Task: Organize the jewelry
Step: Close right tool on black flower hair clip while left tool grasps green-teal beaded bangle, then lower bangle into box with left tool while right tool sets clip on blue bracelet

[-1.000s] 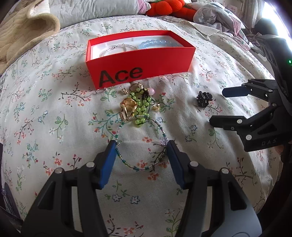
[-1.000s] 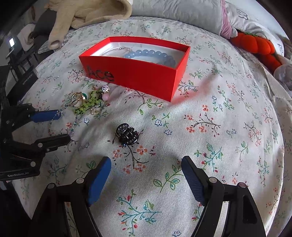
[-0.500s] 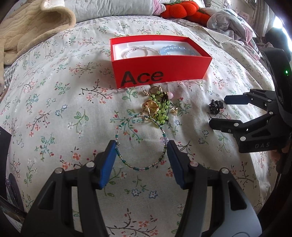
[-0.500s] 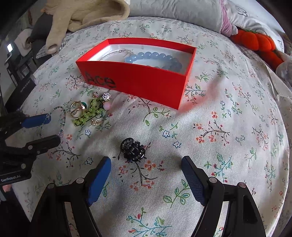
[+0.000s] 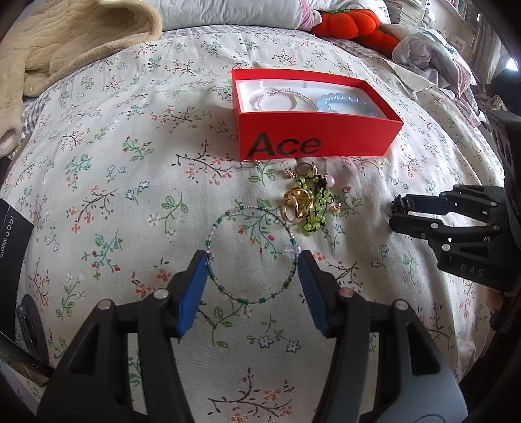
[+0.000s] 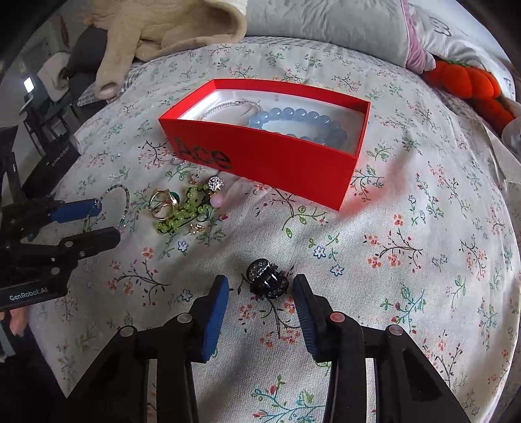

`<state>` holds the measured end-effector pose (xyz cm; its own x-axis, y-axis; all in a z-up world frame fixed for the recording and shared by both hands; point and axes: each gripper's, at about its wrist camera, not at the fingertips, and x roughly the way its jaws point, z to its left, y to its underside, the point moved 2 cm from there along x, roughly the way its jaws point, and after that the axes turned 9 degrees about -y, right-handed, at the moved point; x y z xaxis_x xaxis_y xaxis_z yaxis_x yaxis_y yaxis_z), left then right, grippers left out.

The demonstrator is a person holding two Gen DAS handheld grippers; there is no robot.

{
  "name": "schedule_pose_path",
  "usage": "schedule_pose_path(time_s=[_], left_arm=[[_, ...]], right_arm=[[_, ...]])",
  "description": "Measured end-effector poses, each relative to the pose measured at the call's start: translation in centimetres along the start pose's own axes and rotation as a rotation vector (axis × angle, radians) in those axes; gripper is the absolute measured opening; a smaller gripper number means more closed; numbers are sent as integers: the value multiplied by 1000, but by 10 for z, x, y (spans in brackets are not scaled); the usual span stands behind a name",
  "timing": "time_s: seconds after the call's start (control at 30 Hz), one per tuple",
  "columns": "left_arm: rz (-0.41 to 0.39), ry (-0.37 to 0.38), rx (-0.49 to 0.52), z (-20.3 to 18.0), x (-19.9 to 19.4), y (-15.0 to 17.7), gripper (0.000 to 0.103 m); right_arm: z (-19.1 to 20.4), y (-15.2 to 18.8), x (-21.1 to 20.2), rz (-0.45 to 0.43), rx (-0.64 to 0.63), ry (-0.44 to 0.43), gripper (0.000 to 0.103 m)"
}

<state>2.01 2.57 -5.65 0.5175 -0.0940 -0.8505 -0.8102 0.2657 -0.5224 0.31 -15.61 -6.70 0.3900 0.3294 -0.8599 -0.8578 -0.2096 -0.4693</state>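
Note:
A red "Ace" box [image 5: 319,143] [image 6: 270,162] on the floral bedspread holds a blue bead bracelet [image 5: 346,103] [image 6: 293,118] and a thin silver bracelet [image 5: 280,97]. In front of it lies a pile of gold rings [image 5: 296,205] and green beads [image 6: 182,211]. My left gripper [image 5: 252,270] is open, its pads at either side of a thin beaded ring bracelet [image 5: 250,250]. My right gripper [image 6: 260,293] is open around a black hair claw clip [image 6: 267,281], jaws close beside it.
A beige blanket [image 5: 65,42] lies at the back left, an orange plush [image 5: 351,22] and crumpled clothes at the back right. A black box [image 5: 13,240] sits at the left bed edge.
Both grippers moved forward. The left now straddles the beaded ring bracelet lower. The right closed in from wide open and now brackets the black clip.

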Motion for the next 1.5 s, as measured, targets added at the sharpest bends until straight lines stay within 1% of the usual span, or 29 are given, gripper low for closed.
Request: schedule_pose_path(time_s=[0.07,0.3,0.53,0.9,1.1,1.27,1.5], left_arm=[[-3,3,-5,-1,-2,-2,58],[-28,13,-21,-2,-10,-14,58],[-62,23,-61,2,-20,-32,58],[-125,43,-99,-6,-26,-65,58],[-150,65,-102,-16,-15,-85,58],[-173,66,-89,-25,2,-100,58],[-149,72,-104,-30,30,-111,58]], right_arm=[[1,-1,-1,7,-3,1,23],[1,-7,-13,-24,0,-4,23],[-1,-18,-31,-71,24,-6,23],[-8,-48,-56,-174,64,-21,23],[-22,-65,-55,-211,96,-16,23],[-36,-72,-42,-207,116,-14,23],[-47,-78,-32,-216,124,-37,23]])
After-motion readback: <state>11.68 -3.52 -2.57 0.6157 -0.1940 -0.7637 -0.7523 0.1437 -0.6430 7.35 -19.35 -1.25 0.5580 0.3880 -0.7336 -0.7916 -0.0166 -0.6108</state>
